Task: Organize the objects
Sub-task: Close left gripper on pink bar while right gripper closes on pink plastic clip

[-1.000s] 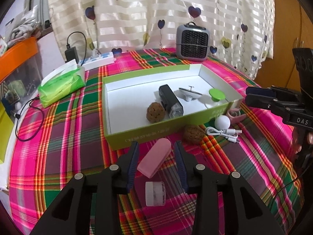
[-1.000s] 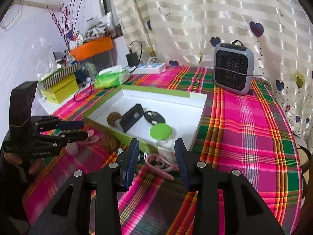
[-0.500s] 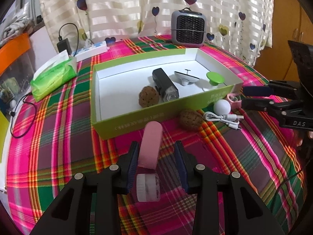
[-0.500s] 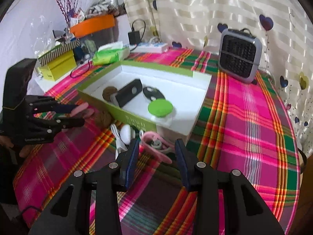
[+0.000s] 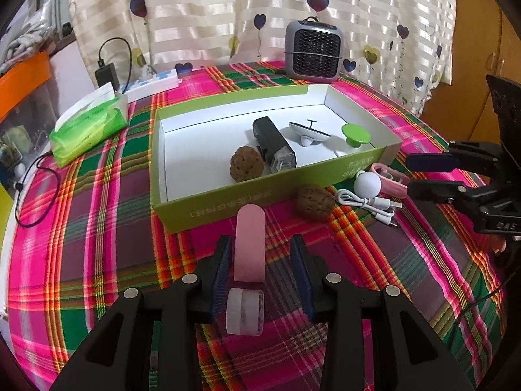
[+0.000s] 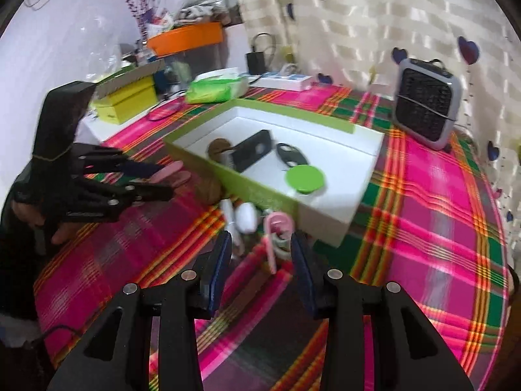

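A green box [image 5: 247,205] with a white inside holds a walnut [image 5: 246,167], a black device [image 5: 273,145], a white disc and a green disc [image 5: 355,133]. On the plaid cloth before it lie a second walnut [image 5: 314,202], a white cable [image 5: 368,202], a white ball [image 5: 367,185] and a pink clip [image 5: 389,176]. My left gripper [image 5: 262,260] is open around a pink stick [image 5: 249,244] with a pale round cap [image 5: 244,311]. My right gripper [image 6: 260,260] is open, with the pink clip [image 6: 276,228] lying between its fingertips.
A grey fan heater [image 5: 312,52] stands behind the box at the curtain. A green tissue pack [image 5: 88,127], a power strip [image 5: 151,84] and a black charger sit at the back left. Yellow boxes [image 6: 125,101] and an orange tub [image 6: 185,37] stand off the table's left.
The pink stick has turned from slanted to straight between my left fingers. My right gripper has come nearer the pink clip, which now lies between its fingertips.
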Motion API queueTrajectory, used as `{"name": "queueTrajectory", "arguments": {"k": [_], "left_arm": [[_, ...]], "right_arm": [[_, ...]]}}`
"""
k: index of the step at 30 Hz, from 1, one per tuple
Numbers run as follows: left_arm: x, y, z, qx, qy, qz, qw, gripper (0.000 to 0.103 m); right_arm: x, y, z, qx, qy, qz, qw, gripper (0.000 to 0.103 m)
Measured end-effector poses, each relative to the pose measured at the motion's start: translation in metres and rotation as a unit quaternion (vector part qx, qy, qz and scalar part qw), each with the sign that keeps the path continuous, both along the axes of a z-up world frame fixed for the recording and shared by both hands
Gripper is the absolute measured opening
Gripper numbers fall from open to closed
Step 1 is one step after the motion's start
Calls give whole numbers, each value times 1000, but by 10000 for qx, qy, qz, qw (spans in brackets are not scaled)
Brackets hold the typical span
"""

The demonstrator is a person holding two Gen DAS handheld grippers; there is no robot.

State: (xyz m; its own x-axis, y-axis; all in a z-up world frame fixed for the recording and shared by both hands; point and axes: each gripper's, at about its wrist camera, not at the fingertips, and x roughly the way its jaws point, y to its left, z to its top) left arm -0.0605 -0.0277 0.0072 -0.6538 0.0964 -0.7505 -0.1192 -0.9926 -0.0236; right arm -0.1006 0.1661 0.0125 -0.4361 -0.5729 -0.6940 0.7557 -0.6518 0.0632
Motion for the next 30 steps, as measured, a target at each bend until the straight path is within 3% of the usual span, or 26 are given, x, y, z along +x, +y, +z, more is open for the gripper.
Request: {"name": "queueTrajectory", "arguments": {"k": [10,12,14,16,30], "left_arm": [[-5,-2,-4,85,-68,88,9999,34],[-6,-2,-5,68,-81,126,9999,25],[-6,-3,-5,59,-75,184,9998,16],[-6,-4,-5,71,-64,207,9997,16],[10,1,14,282,443,-1,9986,16]], "right_arm": [[-13,-17,-12,563,-116,-215,9981,39],[-11,-20,-14,674,-70,-214,9975,38],[-11,-20,-15,735,-39,-233,9970,29],[-12,-19,-15,729,-22,-270,9970,24],[3,-16,0,247,261,-107,9993,24]]}}
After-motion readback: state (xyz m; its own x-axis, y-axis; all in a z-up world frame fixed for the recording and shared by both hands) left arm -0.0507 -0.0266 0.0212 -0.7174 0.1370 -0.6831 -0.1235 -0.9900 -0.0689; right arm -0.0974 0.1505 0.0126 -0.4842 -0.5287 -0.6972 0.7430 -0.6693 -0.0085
